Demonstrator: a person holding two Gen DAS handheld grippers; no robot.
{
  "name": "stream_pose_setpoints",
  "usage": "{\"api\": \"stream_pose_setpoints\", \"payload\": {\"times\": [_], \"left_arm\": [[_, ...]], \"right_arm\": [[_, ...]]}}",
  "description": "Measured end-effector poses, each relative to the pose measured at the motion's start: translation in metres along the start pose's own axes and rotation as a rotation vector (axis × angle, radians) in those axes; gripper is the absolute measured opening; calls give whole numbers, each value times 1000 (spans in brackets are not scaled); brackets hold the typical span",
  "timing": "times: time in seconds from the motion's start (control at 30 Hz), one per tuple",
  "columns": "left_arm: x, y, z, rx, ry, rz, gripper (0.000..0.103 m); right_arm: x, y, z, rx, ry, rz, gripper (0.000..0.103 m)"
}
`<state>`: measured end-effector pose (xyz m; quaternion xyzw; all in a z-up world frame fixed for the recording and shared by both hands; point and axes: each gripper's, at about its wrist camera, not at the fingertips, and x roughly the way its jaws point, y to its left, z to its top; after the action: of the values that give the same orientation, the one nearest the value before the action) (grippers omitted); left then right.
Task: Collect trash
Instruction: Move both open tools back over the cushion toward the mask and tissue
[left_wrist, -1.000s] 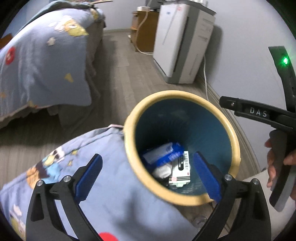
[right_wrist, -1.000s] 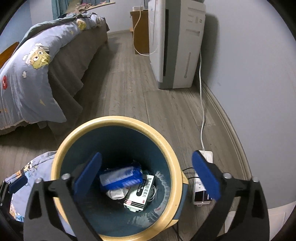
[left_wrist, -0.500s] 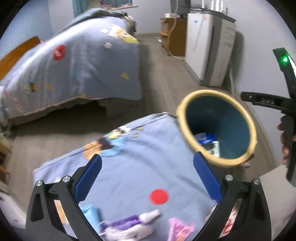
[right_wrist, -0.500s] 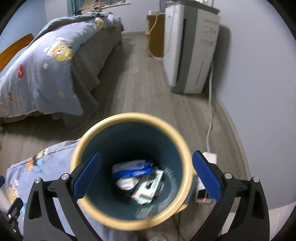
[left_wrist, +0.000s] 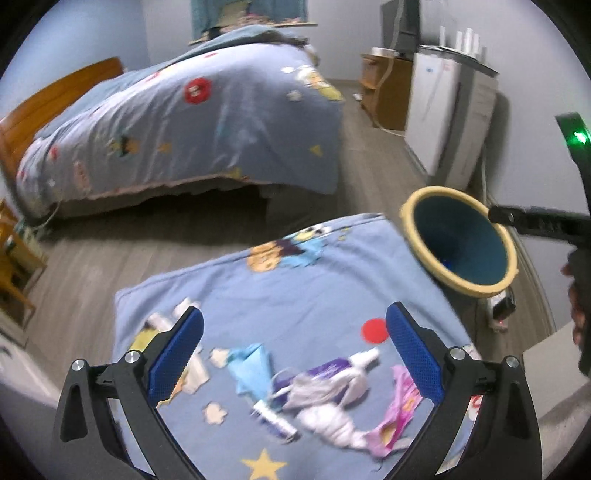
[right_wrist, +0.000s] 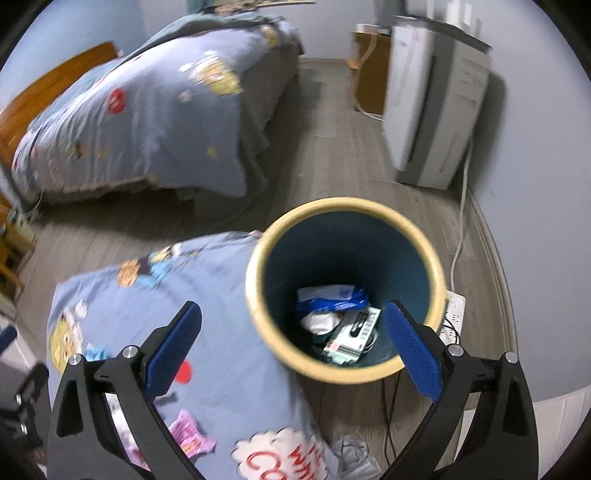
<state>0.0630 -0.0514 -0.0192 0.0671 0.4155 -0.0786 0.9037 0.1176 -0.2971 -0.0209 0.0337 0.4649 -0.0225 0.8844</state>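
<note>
Left gripper, jaws spread and empty, has swung from the yellow-rimmed blue waste bin to crumpled wrappers on the blue cartoon-print quilt; right gripper, equally open, hangs over the bin. Next pickup likely.

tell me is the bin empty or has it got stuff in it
Not empty. The right wrist view looks into the bin: a blue wrapper and a printed box lie at the bottom, well below the rim.
</note>
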Motion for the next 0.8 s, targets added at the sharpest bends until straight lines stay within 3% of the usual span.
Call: {"api": "stream_pose_setpoints", "payload": {"times": [0.07,0.23,0.4,0.6,0.8], "left_arm": [[-6,13,-7,-30,-8,-11,98],[-19,32,-23,-6,-33,68,98],[-17,53,-37,-51,12,74,98],[-16,71,-53,-74,26,58,98],[-8,84,-61,-56,37,88,98]], "right_arm": [[-3,22,-9,-71,3,3,97],[-7,61,-37,-211,25,46,97],[-17,82,-58,-243,-31,76,97],[-6,105,-65,-283,90,154,97],[1,119,-63,-295,75,170,97]]}}
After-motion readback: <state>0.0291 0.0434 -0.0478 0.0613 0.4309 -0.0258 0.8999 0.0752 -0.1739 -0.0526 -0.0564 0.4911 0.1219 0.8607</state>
